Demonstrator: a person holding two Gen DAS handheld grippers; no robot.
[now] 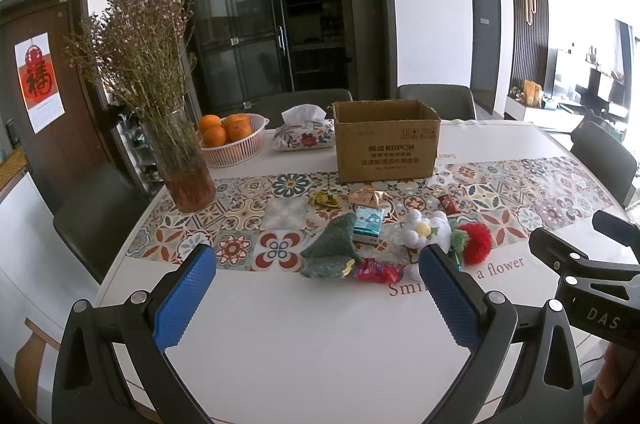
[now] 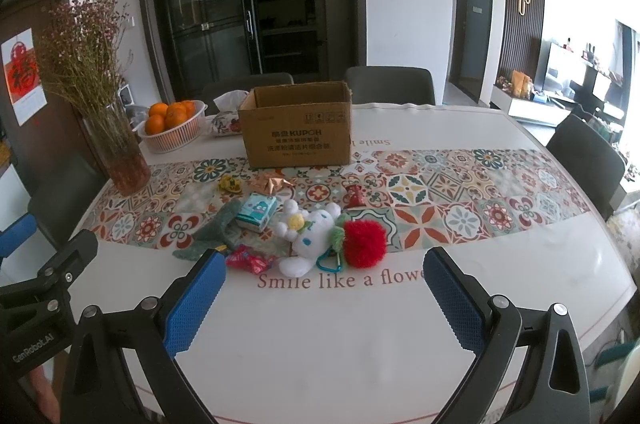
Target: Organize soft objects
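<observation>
A green plush (image 1: 330, 248) (image 2: 210, 232), a white plush (image 1: 424, 230) (image 2: 310, 232) and a red fluffy ball (image 1: 476, 242) (image 2: 364, 242) lie in a cluster on the table, with a small tissue pack (image 1: 368, 224) (image 2: 256, 210) and candy wrappers (image 1: 376, 270) (image 2: 250, 260) among them. An open cardboard box (image 1: 386, 144) (image 2: 298, 126) stands behind them. My left gripper (image 1: 318, 266) is open, just short of the green plush. My right gripper (image 2: 324, 270) is open, just short of the white plush and red ball.
A glass vase of dried flowers (image 1: 180, 160) (image 2: 120, 152) stands at the left. A basket of oranges (image 1: 234, 140) (image 2: 172, 126) and a floral tissue box (image 1: 304, 134) (image 2: 226, 118) sit at the back. Chairs surround the table.
</observation>
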